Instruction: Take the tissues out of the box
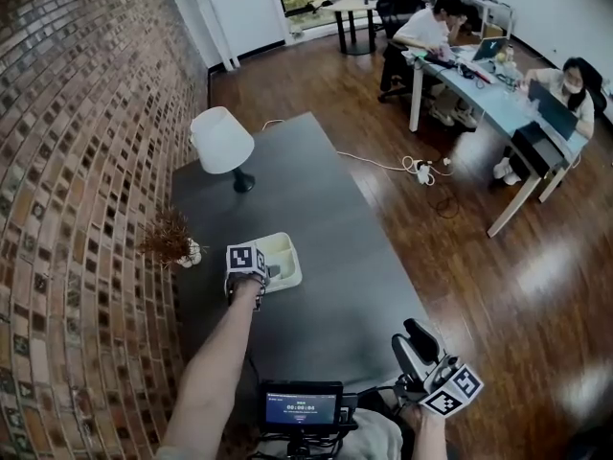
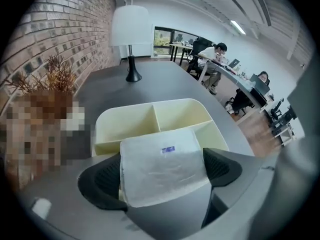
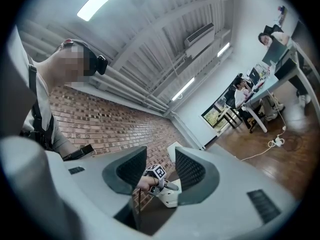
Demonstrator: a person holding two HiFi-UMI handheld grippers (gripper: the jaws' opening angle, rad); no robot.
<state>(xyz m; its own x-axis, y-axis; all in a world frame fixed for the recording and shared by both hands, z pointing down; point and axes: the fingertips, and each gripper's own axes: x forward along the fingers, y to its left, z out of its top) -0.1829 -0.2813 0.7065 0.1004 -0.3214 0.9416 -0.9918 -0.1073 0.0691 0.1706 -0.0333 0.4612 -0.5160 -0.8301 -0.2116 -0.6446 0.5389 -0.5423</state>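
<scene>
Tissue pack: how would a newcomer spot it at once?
On the dark table along the brick wall, before the white lamp, sits a cream divided tray. The tissue pack is the white block with a small blue label, gripped by the left tool at that tray.

1 tissue pk (image 2: 162,169), 1 box (image 2: 150,104) (3 compts (image 2: 180,115)), 1 lamp (image 2: 130,29), 1 plant (image 1: 170,236).

Left gripper (image 1: 261,274) at cream tray (image 1: 288,250) — lamp (image 1: 222,142) beyond.
</scene>
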